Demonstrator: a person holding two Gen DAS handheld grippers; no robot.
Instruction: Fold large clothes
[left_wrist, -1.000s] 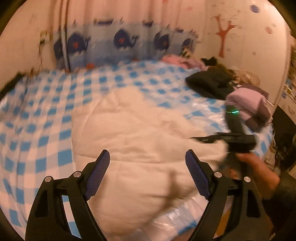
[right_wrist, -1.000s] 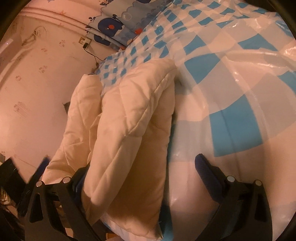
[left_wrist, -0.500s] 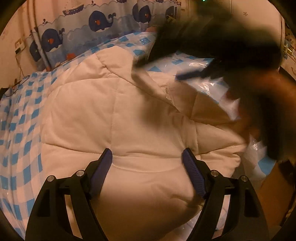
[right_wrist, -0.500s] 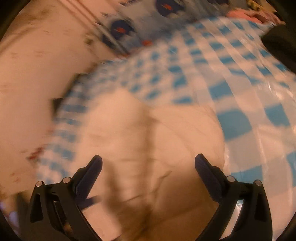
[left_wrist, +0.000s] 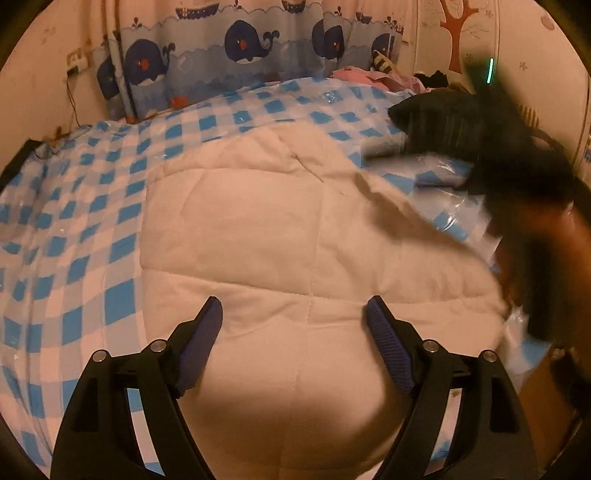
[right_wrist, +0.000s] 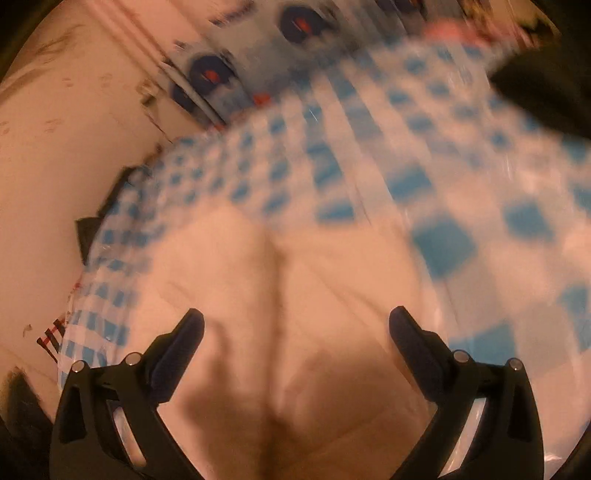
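Note:
A cream quilted garment lies folded on the blue-and-white checked bed cover. My left gripper is open and empty, hovering over the garment's near part. My right gripper is open and empty above the same cream garment; that view is blurred by motion. In the left wrist view the right gripper and the hand holding it show as a dark blur at the garment's right edge.
A dark garment and pink clothes lie at the far right of the bed. A whale-print curtain hangs behind the bed. The bed's right edge drops off close to the cream garment.
The right gripper has let go of the cream fold it held a second ago and lifted away, open. The garment now lies flat, folded over. The left gripper drew in over it.

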